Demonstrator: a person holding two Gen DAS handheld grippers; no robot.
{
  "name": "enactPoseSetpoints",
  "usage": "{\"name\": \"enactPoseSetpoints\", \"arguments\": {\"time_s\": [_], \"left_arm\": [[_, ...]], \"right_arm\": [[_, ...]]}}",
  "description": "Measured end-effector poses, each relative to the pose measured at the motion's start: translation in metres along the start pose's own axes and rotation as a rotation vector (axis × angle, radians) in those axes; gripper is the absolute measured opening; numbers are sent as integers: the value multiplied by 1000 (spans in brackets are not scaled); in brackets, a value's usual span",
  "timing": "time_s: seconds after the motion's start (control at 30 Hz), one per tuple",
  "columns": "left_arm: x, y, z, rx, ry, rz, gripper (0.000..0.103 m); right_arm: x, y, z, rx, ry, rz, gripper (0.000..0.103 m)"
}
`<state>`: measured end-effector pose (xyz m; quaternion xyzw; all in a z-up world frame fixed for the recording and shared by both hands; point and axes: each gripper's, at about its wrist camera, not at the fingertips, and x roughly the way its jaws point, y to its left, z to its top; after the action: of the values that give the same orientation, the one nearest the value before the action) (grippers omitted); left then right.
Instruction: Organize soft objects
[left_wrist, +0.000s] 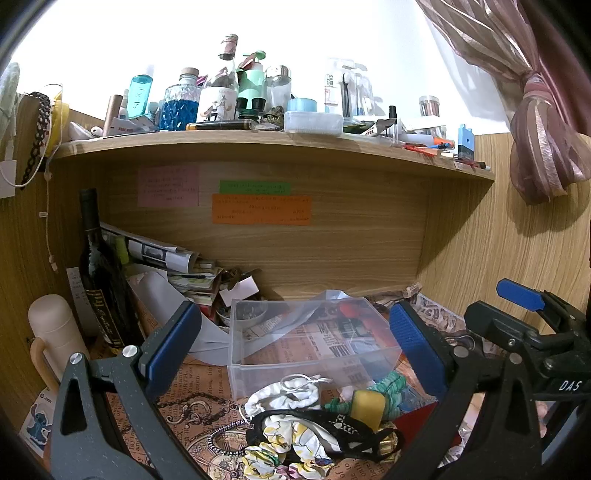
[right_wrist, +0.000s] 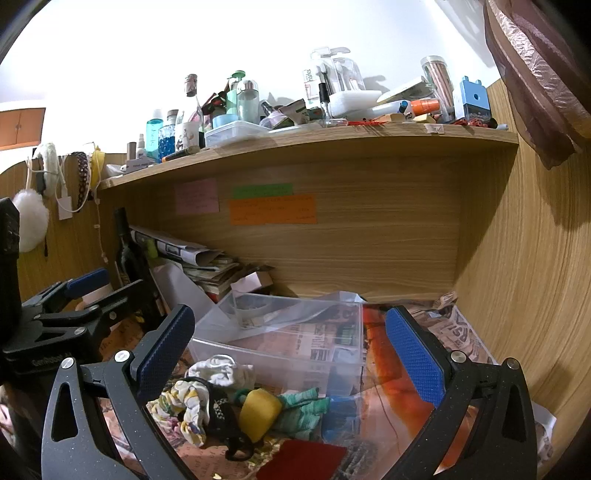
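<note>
Both my grippers hang over the desk with their blue-padded fingers spread wide and nothing between them: the left gripper (left_wrist: 295, 349) and the right gripper (right_wrist: 290, 352).

The soft things lie in a heap just in front of the clear plastic box (left_wrist: 310, 339): a yellow sponge (left_wrist: 367, 404), a green knitted cloth (left_wrist: 389, 386) touching it, a white drawstring pouch (left_wrist: 286, 393), a floral scrunchie (left_wrist: 291, 448) and a black strap (left_wrist: 332, 424) draped across them.

From my left wrist camera I see a cream mug (left_wrist: 55, 332) and a sticker of a blue cartoon creature (left_wrist: 37, 430) at the left edge, and the right gripper's body off to the right with "DAS" printed on it. My right wrist camera shows instead a red cloth (right_wrist: 303, 459) lying in front of the sponge (right_wrist: 258, 413), a white fluffy earmuff (right_wrist: 31, 218) hanging on the wall, and the left gripper's body at the left, its lettering too blurred for me to read.

A dark wine bottle (left_wrist: 99, 273) stands under the shelf (left_wrist: 258, 142); its gold label is not legible. A package on the shelf reads "hooks". The handwriting on the pink, green and orange notes (left_wrist: 260, 209) is too small to read.
</note>
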<state>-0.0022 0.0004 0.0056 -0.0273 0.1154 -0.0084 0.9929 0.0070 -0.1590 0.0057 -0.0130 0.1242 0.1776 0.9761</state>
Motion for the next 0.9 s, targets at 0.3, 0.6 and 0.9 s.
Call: {"name": "enactPoseSetpoints", "arguments": {"time_s": [0.3,0.6,0.9], "left_arm": [[0,0,0,0,0,0,103],[0,0,0,0,0,0,103],[0,0,-1,1,0,0,103]], "right_arm": [[0,0,-1,1,0,0,103],[0,0,-1,2,1,2,103],[1,-1,-1,3,1,3,103]]}}
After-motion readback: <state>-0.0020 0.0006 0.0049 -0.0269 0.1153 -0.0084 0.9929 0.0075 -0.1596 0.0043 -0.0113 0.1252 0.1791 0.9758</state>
